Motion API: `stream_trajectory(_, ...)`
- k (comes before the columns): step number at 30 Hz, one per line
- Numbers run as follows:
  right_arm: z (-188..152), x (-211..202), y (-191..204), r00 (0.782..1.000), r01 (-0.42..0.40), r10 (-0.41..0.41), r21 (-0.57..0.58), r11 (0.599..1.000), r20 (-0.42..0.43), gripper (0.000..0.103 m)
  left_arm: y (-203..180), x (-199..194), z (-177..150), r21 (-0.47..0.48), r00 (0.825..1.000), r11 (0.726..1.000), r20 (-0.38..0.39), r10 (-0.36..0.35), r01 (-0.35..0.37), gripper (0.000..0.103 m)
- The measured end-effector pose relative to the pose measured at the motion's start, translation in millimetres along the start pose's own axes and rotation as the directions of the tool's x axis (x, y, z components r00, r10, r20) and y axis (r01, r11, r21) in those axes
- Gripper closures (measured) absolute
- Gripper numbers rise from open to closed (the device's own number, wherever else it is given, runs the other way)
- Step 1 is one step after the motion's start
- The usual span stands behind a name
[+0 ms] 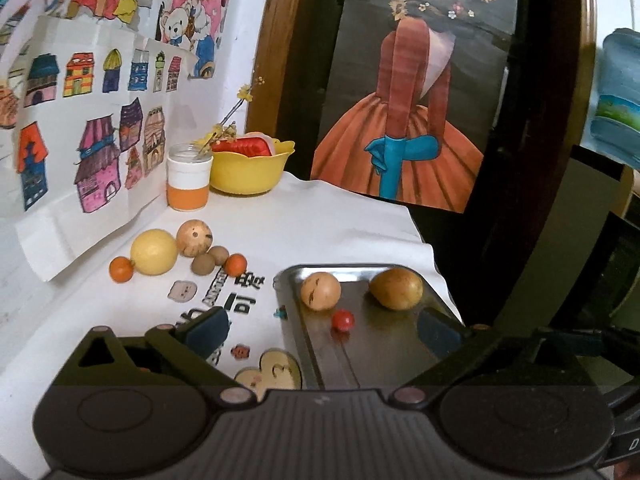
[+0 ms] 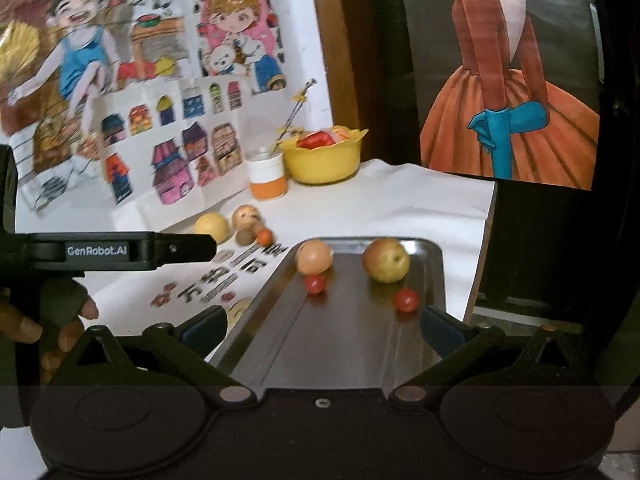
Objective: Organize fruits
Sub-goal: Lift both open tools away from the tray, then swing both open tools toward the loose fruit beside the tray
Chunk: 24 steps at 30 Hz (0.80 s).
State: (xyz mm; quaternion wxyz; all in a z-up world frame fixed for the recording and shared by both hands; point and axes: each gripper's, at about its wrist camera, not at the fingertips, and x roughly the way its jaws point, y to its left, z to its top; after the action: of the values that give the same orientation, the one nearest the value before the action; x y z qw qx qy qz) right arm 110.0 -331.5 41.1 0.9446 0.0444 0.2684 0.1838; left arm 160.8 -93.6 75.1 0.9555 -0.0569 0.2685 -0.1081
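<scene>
Both the left gripper (image 1: 322,330) and right gripper (image 2: 323,322) hover with jaws wide and empty over a metal tray (image 2: 352,344) holding fruits ahead, while more fruit (image 1: 154,252) waits beyond on the table (image 1: 320,216).

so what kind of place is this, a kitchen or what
Probably a home, maybe a child's corner, not clearly a kitchen. Hand-coloured drawings are taped to the wall, a white cloth covers the table, and loose fruit lies beside a metal tray.
</scene>
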Motion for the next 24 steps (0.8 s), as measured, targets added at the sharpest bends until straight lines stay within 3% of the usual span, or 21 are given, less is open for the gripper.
stream_trajectory(13, -29, -51, 47, 0.998, 0.001, -0.003, -0.044, 0.999, -0.057, 0.001, 12, -74, -53, 0.021, 1.0, 1.0, -0.026, 0.016, -0.015, 0.001)
stream_trajectory(24, -45, -76, 90, 0.996, -0.044, 0.038, -0.074, 0.996, -0.087, 0.001, 35, -126, -79, -0.045, 0.996, 0.996, -0.023, 0.082, -0.083, 0.0)
